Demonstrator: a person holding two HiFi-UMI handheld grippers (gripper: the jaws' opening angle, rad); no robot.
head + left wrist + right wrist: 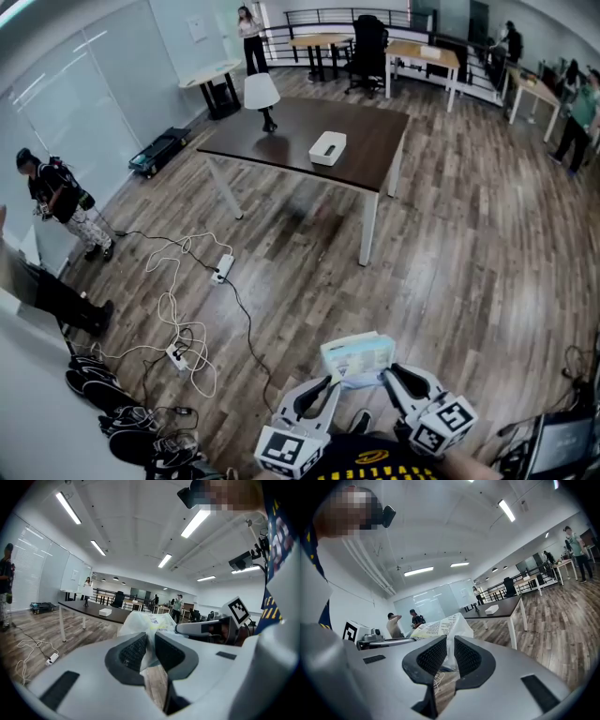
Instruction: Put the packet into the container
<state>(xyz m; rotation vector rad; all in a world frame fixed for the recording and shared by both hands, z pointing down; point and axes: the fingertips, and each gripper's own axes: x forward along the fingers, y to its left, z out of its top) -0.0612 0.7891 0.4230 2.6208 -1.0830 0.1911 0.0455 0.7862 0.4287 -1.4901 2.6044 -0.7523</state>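
Pickup looked sorted, the rest not so much. The packet point(357, 360) hung in the air with the left claw point(149, 651) clenched on one end of its plastic wrap and the right claw point(450, 656) pinching the other end. It was well apart from the white container point(327, 148), which sat empty-looking on the dark brown surface point(375, 131), across a stretch of wooden floor point(450, 244). By my guess, the carry over to the container and the drop inside were both yet to be done.

text: none legible | packet point(437, 628) print: too small to read
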